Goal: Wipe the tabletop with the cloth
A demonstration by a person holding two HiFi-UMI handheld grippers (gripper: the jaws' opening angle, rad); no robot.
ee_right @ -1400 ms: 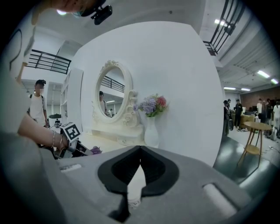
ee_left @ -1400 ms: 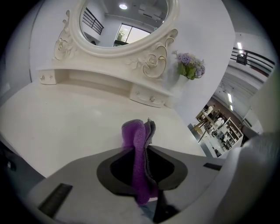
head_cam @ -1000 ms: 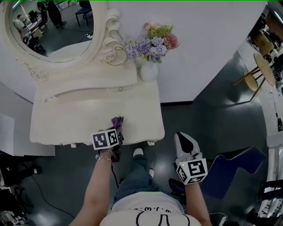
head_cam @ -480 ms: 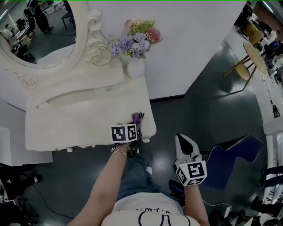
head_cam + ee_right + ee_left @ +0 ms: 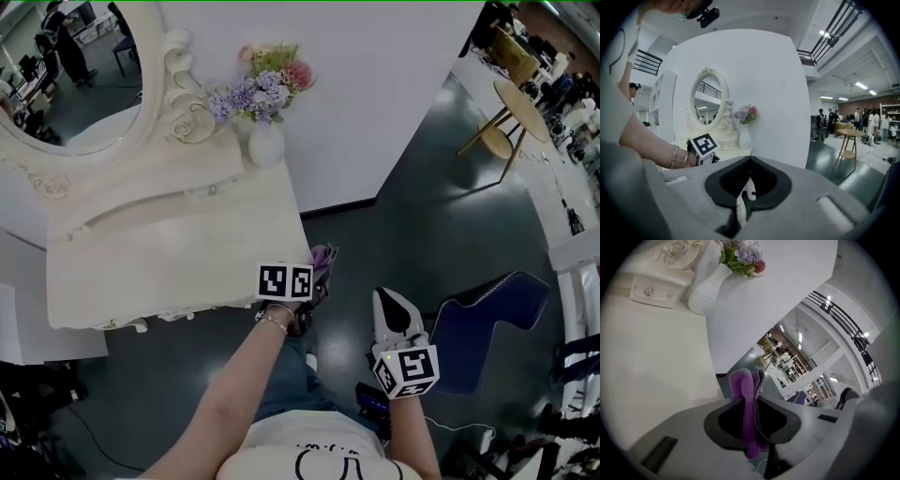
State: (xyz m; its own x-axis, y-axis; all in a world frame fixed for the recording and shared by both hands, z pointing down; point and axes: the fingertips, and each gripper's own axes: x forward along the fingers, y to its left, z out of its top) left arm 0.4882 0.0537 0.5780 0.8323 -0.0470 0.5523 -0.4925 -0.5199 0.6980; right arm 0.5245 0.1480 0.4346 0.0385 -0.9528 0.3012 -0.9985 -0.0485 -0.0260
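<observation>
Occupying the left half of the head view, the cream surface (image 5: 169, 253) is bare across its middle. Its fittings are kept to the back: the oval mirror (image 5: 66, 75) at upper left and the white vase (image 5: 265, 145) of flowers (image 5: 258, 84) beside it, which leaves the open top free for wiping. The left hand-held gripper (image 5: 317, 274) sits at the lower right corner of that surface, just right of the frame's centre, on an outstretched forearm. Its jaws are clamped on the purple cloth (image 5: 324, 257), which stands up from between them as a folded tuft. In the left gripper view the cloth (image 5: 743, 392) appears against the dark floor just past the surface's edge, so it looks to be at or slightly off the corner; contact with the top cannot be confirmed. Judged position: the right-hand limit of a wiping pass. The right hand-held gripper (image 5: 395, 317) hangs low over the floor at lower centre-right, well apart from the surface. Its jaws are drawn together on nothing identifiable, evidently kept out of the way as the idle tool.
</observation>
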